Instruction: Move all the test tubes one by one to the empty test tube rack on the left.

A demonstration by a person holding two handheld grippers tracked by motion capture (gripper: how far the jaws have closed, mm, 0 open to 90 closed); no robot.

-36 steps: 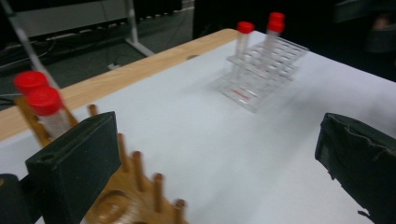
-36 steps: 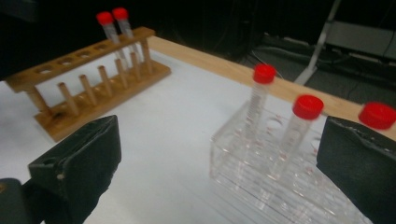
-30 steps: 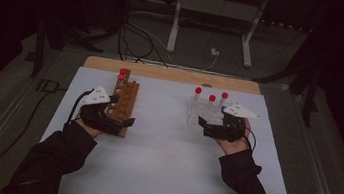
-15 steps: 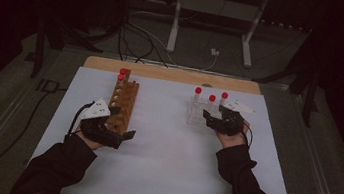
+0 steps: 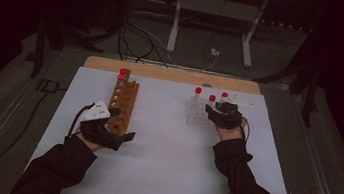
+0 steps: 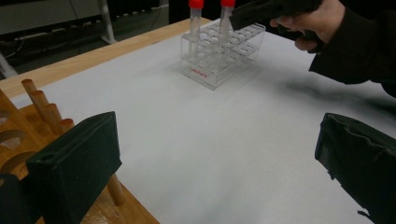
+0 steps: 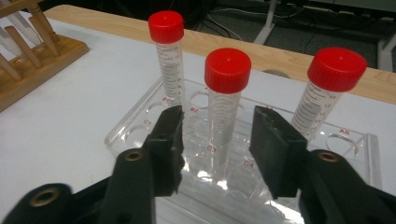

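A clear plastic tube rack (image 5: 197, 114) stands at the right of the white sheet and holds three red-capped tubes. My right gripper (image 5: 220, 109) is at the rack's near right side. In the right gripper view the middle tube (image 7: 226, 88) stands between the jaws of my right gripper (image 7: 218, 122), which have just been closing; a small gap remains on each side, so the pads do not press it. The other tubes (image 7: 167, 51) (image 7: 327, 88) stand behind. My left gripper (image 5: 122, 131) rests open beside the wooden rack (image 5: 124, 102), nothing between its jaws (image 6: 219, 149).
The wooden rack carries two red-capped tubes (image 5: 122, 74) at its far end and has pegs (image 6: 44, 105) along its side. A bare wooden strip (image 5: 173, 74) edges the table's far side. Cables and a metal stand (image 5: 210, 21) lie beyond it.
My right gripper has moved in to the clear rack and its jaws have narrowed around the middle tube. The left gripper has drifted slightly toward the near edge.
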